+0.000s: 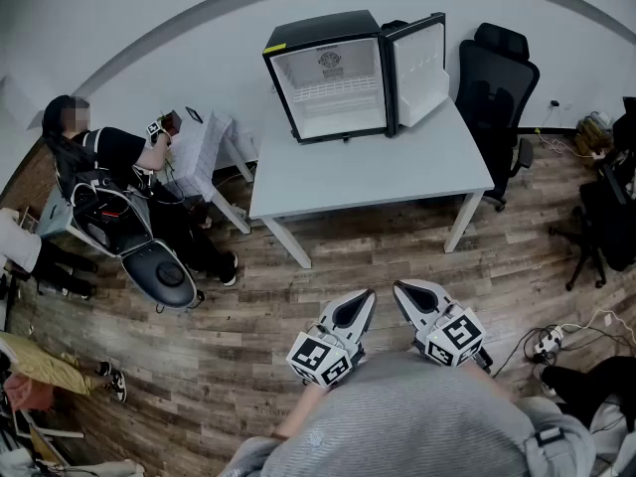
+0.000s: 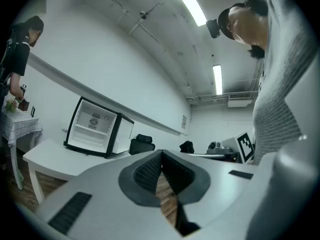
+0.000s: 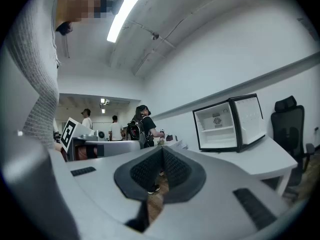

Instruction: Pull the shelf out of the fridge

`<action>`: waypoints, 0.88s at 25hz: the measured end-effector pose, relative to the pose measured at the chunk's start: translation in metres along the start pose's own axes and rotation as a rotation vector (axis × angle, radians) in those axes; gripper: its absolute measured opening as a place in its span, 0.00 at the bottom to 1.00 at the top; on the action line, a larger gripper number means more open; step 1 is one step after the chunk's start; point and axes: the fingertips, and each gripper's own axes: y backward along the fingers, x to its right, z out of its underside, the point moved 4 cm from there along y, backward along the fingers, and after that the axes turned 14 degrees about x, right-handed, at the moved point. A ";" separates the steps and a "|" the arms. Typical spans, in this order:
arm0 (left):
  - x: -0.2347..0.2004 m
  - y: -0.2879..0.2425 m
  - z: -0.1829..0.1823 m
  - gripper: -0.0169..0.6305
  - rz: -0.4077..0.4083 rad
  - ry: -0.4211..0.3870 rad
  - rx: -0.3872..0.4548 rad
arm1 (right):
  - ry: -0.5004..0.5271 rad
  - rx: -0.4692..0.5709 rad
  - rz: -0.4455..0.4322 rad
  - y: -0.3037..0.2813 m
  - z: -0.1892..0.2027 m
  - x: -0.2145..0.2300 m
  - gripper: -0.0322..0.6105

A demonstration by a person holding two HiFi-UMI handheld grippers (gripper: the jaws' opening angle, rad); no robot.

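A small black fridge (image 1: pixel 333 76) stands on the white table (image 1: pixel 397 172) with its door (image 1: pixel 419 68) swung open to the right. Inside it a white wire shelf (image 1: pixel 336 91) sits level about halfway up. The shelf (image 2: pixel 92 129) and fridge also show far off in the left gripper view, and the shelf (image 3: pixel 220 128) again in the right gripper view. My left gripper (image 1: pixel 369 296) and right gripper (image 1: pixel 397 290) hang side by side near my body, over the wood floor and well short of the table. Both are shut with nothing between the pads (image 2: pixel 150 170) (image 3: pixel 175 169).
A black office chair (image 1: pixel 494 87) stands right of the table. At the left a person (image 1: pixel 109 152) stands by a small cloth-covered table (image 1: pixel 204 152), with a dark scooter (image 1: pixel 149 251) nearby. Cables and a power strip (image 1: pixel 549 343) lie on the floor at the right.
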 end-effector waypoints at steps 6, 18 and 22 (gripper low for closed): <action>-0.004 0.005 -0.001 0.05 -0.010 0.008 0.013 | 0.003 -0.007 -0.014 -0.002 0.002 -0.005 0.07; -0.015 0.008 -0.005 0.05 -0.034 0.017 0.018 | 0.009 -0.027 -0.061 -0.015 0.004 -0.011 0.07; -0.015 0.007 -0.003 0.05 -0.026 0.018 0.016 | 0.003 -0.013 -0.059 -0.014 0.005 -0.010 0.07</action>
